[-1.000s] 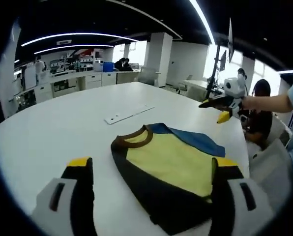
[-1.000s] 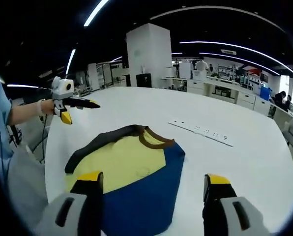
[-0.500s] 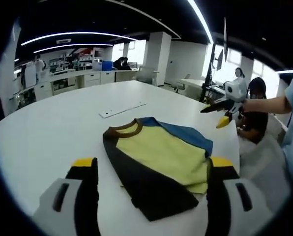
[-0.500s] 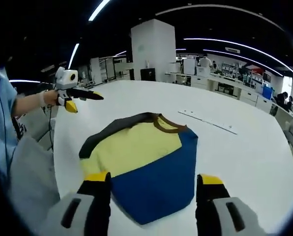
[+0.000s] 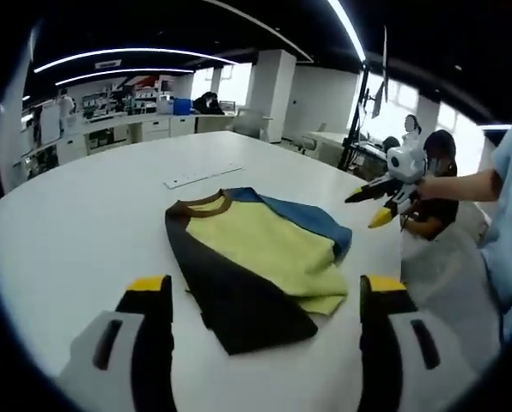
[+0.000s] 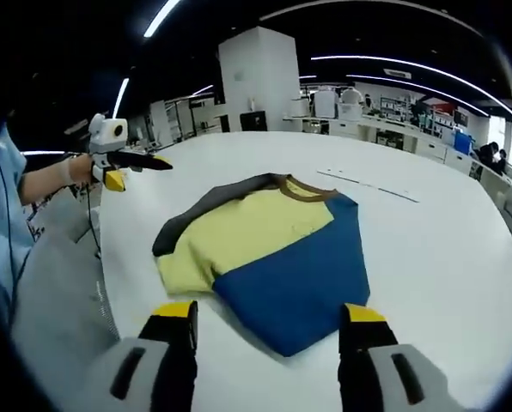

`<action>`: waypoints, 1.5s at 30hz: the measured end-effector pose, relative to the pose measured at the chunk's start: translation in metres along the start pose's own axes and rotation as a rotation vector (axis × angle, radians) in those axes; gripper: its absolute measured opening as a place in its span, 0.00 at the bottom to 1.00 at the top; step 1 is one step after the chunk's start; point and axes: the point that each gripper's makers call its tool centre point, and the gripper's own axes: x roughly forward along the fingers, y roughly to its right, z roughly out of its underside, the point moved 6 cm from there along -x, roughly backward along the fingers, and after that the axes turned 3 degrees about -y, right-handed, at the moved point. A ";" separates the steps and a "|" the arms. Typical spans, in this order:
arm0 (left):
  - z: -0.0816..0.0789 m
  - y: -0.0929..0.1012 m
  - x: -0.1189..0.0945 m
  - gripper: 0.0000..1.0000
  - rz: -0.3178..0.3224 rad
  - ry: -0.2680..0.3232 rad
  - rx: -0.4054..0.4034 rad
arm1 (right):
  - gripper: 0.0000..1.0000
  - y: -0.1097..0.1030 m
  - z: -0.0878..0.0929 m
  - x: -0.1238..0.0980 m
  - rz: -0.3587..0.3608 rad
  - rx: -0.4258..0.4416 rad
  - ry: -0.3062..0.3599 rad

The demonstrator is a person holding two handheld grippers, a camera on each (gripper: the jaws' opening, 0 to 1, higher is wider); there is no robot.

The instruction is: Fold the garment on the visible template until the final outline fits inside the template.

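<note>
The folded tri-colour T-shirt (image 5: 256, 262) lies flat on the white table (image 5: 76, 223), now farther ahead of both empty, wide-open grippers, left (image 5: 263, 296) and right (image 6: 264, 319), which have drawn back.

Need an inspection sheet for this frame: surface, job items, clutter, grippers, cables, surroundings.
Surface: white table, bare around the job.
Job's things: shirt lies folded flat, yellow middle, blue and dark side panels, brown collar; no template outline can be made out.
Clutter: white strip beyond the collar.
Grippers: left gripper open, empty, off the shirt; right gripper open, empty, jaws either side of the blue edge.
Cables: thin dark lead hanging below the left gripper in the right gripper view.
Surroundings: open office, desks, pillar, seated person.
</note>
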 end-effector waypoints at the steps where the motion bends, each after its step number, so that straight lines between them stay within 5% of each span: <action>1: 0.001 0.001 -0.001 0.86 -0.002 0.001 -0.002 | 0.64 0.002 0.002 0.001 0.024 -0.016 -0.014; 4: 0.002 0.003 -0.003 0.85 0.000 0.007 -0.016 | 0.54 0.003 0.004 0.004 0.080 -0.104 -0.028; 12: 0.007 0.008 -0.008 0.82 -0.004 0.013 -0.040 | 0.35 -0.008 0.014 0.022 0.064 -0.176 -0.090; 21: 0.010 0.012 -0.010 0.79 -0.003 0.018 -0.063 | 0.17 -0.004 0.024 0.034 0.075 -0.215 -0.138; 25: 0.010 0.012 -0.010 0.78 -0.002 0.024 -0.071 | 0.01 -0.002 0.025 0.037 0.071 -0.222 -0.154; 28: 0.009 0.013 -0.009 0.78 0.000 0.031 -0.076 | 0.00 0.000 0.022 0.037 0.070 -0.207 -0.149; 38: 0.009 0.013 -0.013 0.77 -0.003 0.046 -0.096 | 0.00 0.014 -0.053 0.030 0.057 -0.196 -0.035; 45: 0.011 0.013 -0.018 0.77 -0.010 0.057 -0.112 | 0.00 0.011 -0.100 0.056 0.017 -0.324 -0.030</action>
